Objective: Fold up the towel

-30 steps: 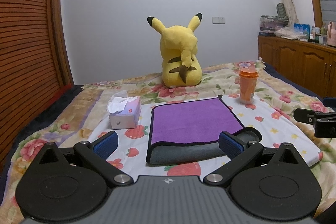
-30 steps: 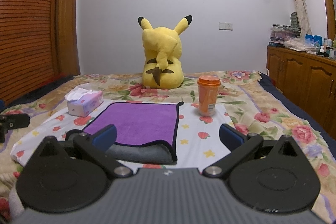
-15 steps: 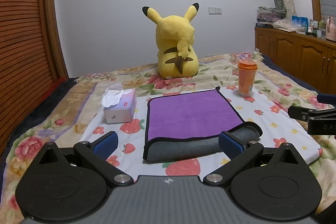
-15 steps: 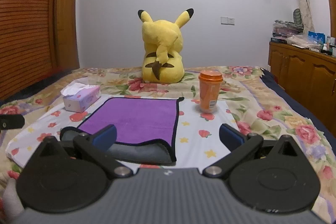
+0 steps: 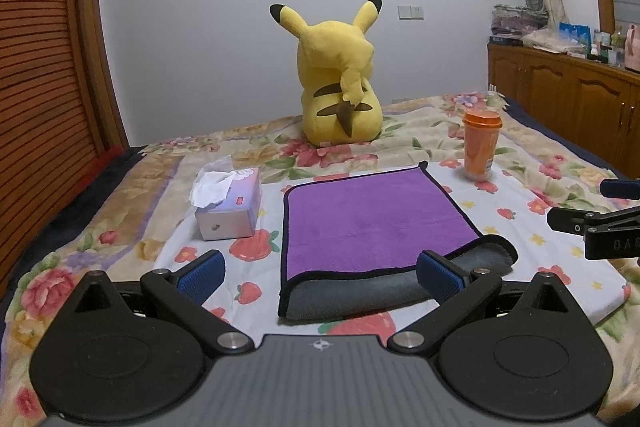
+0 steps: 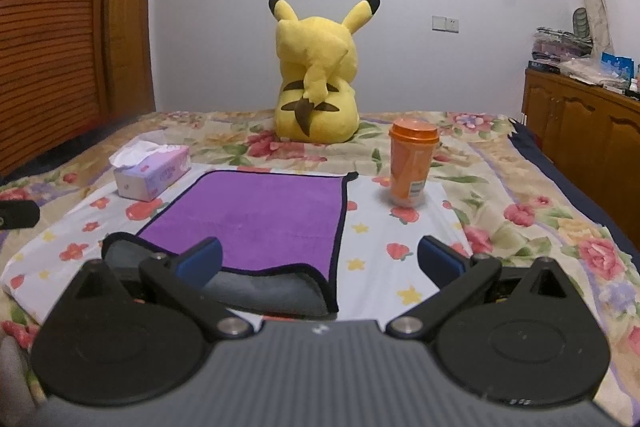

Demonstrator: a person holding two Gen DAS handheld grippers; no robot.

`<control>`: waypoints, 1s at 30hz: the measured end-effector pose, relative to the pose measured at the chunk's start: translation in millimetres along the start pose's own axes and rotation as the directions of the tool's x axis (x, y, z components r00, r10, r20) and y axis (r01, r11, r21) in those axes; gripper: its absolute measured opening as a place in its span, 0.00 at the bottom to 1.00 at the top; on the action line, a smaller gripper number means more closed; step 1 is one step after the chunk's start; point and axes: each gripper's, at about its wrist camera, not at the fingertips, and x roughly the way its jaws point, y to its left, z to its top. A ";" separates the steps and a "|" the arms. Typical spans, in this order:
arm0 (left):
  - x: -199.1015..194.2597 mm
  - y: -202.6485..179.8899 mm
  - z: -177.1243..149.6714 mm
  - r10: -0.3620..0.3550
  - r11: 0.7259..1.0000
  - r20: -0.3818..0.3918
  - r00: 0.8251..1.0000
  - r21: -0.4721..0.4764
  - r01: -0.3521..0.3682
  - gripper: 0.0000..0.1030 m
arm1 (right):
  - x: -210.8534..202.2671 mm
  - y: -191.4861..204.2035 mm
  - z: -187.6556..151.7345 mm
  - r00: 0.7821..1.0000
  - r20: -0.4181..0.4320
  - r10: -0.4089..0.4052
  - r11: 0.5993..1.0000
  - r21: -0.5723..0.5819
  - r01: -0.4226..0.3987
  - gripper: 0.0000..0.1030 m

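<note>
Towel [image 5: 372, 219] folded flat, both tools gaping, empty.

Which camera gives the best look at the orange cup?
The right wrist view: the orange cup is nearer and larger there, its label side visible. The left wrist view shows it smaller, off to the right.

A yellow Pikachu plush [image 5: 340, 83] sits upright near the far edge of the bed [image 5: 132, 195], its back and tail facing this way. The bed wears a floral cover with a white strawberry-print cloth [image 6: 384, 259] laid over it. An orange lidded cup [image 6: 413, 163] stands upright on that cloth's far right corner. A tissue box [image 5: 230, 205] with a tissue poking out sits at its far left. A cluttered wooden cabinet [image 5: 560, 99] lines the right wall.
</note>
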 end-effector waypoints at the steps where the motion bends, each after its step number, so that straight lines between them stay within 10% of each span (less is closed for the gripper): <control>1: 2.5 1.5 1.0 -0.005 1.000 -0.003 1.000 0.000 0.005 1.00 | 2.8 -0.5 0.4 1.000 -0.004 0.001 1.000 -0.003 -0.001 1.00; 30: 99.6 33.8 8.9 -0.099 0.995 -0.168 0.981 -0.042 0.094 0.72 | 74.6 -7.5 7.0 0.991 -0.099 0.086 0.996 -0.027 -0.089 1.00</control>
